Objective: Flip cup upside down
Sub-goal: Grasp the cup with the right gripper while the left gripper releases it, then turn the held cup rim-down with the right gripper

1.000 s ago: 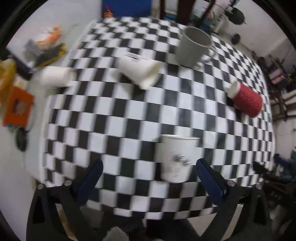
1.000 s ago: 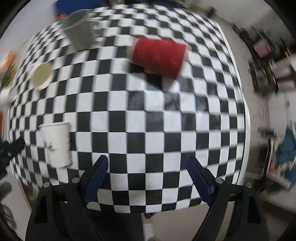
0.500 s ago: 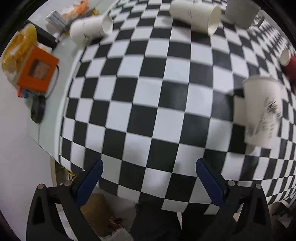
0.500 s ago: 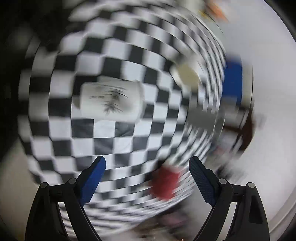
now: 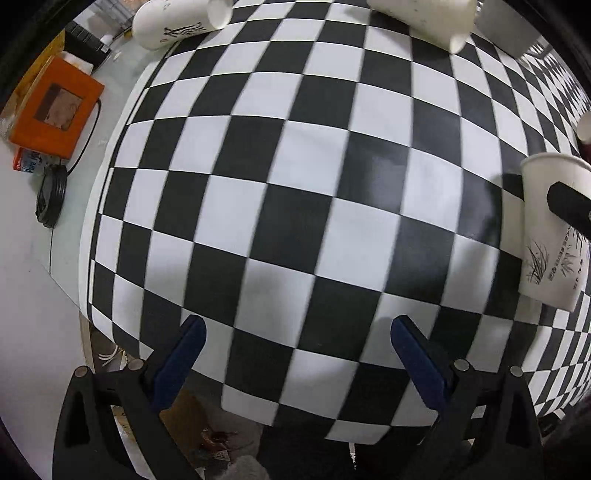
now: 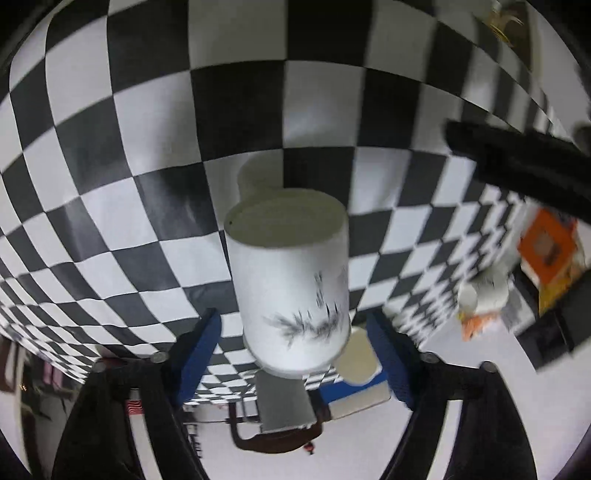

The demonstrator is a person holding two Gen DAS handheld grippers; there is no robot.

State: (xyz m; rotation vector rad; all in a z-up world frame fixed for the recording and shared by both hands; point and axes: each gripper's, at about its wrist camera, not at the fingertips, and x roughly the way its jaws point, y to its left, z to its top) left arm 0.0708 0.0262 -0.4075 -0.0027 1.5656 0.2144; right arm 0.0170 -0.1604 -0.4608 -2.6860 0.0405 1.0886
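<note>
A: Right gripper (image 6: 293, 332) first. Rolled over, camera inverted, blue pads (image 6: 197, 345) spread wide, not clamped on anything.

B: Cup position?

A: Printed paper cup (image 6: 291, 280) sitting between the right pads, clear gap each side, no contact visible. Long axis roughly upright to the checkered cloth (image 6: 110, 147), running along the fingers, not across them. Rim or base toward camera: hard to call from that view.

B: Left view any help?

A: Shows same cup (image 5: 550, 236) at far right edge, wide end up, narrow end down on the cloth. So probably still mouth up, flip not done. Dark finger of the other tool crossing in front of it.

B: Left gripper (image 5: 295, 354)?

A: Spread open too, empty, hovering over bare cloth near the table edge. Cup well off to its right. Right one clearly nearer, already straddling.

B: Next?

A: Likely close on the wall, lift, unroll the wrist. Thin paper, so easy to crush.

B: Farther out?

A: Two white cups lying on their sides (image 5: 181, 22) at the far edge, orange box (image 5: 55, 114) off the cloth to the left.
</note>
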